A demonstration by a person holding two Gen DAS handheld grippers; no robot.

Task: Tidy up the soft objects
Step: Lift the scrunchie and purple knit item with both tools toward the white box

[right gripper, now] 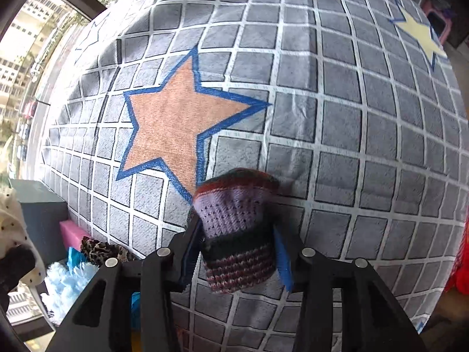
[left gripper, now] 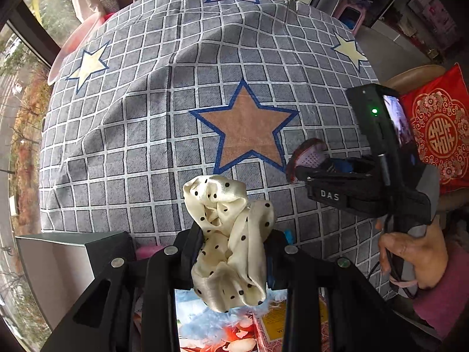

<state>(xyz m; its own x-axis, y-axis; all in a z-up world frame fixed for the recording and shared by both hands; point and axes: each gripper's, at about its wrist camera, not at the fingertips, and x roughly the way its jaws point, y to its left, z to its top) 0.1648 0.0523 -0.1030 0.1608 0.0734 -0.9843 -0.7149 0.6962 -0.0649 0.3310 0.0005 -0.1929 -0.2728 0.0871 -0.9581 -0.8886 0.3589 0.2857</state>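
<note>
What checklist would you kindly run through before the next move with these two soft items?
1. Left gripper shut on the polka-dot scarf: ok.
2. Scarf lifted off the star-patterned cloth: ok.
3. Right gripper pads pressing the knitted sock: cannot tell.
4. Sock clear of the cloth: cannot tell.
5. Grippers apart from each other: ok.

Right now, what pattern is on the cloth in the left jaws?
Cream satin with black polka dots: the scarf, clearest in the left wrist view.
</note>
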